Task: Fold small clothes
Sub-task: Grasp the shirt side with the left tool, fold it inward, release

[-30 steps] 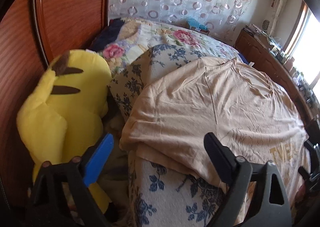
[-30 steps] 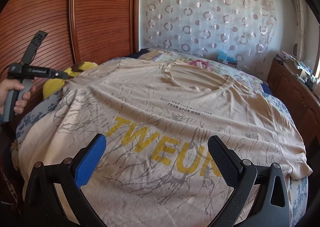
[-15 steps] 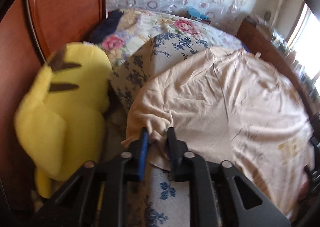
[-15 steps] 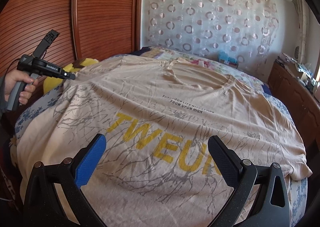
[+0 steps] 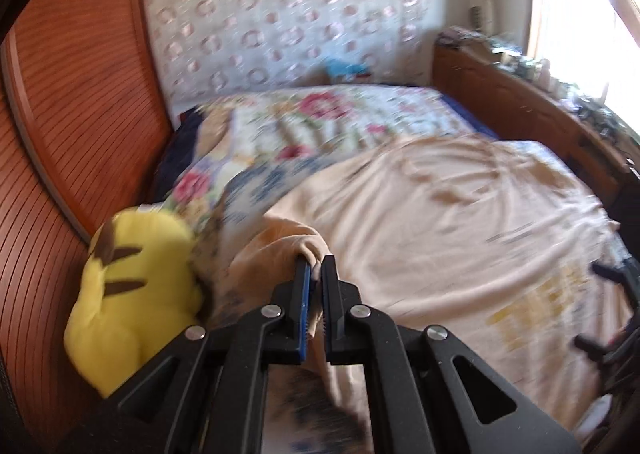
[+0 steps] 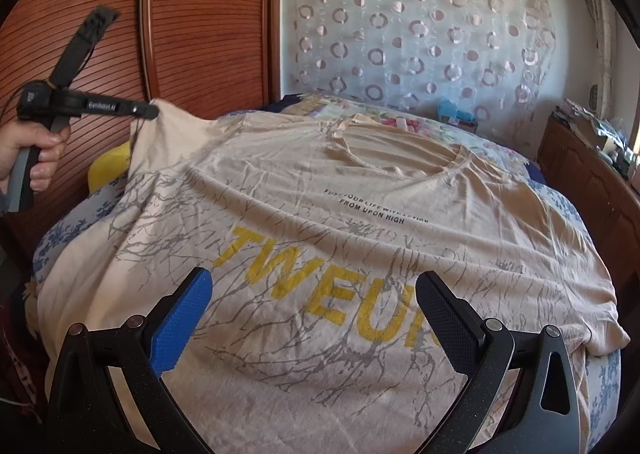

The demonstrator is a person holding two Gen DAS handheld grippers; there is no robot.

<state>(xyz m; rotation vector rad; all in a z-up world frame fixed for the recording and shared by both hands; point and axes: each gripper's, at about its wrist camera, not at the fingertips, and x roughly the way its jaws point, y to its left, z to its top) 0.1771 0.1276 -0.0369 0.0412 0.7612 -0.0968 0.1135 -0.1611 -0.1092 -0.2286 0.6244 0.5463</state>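
The left gripper (image 5: 315, 268) had its jaws pressed almost together, pinching a bunched fold of the T-shirt (image 6: 360, 238) sleeve edge between the blue pad and the black pad; the jaws had just been closing, with the cloth between them. In the right wrist view the same left gripper (image 6: 150, 109) was seen from the side, held by a hand (image 6: 28, 150) at the left edge, its tip gripping the sleeve corner and lifting it into a peak above the bed (image 6: 600, 382). The rest of the beige T-shirt (image 5: 460, 222) lay flat, face up, spread over the blue-flowered bedcover, collar toward the far end, yellow letters and grey branch print across the chest. The right gripper (image 6: 314, 308) had jaws spread wide, blue pad on the left and black pad on the right, nothing between them; it hovered over the lower front of the shirt, and whether the tips touched the cloth could not be told. In the left wrist view the right gripper (image 5: 616, 306) showed only partly at the right edge, blurred. A yellow plush toy (image 5: 132, 294) sat just beside the bed on the left, against the wooden wardrobe (image 5: 72, 158), near the lifted sleeve. A floral quilt (image 5: 320, 122) lay beyond the shirt at the far end of the bed. A curtain with ring pattern (image 6: 420, 34) hung behind. The left wrist view was motion-blurred.
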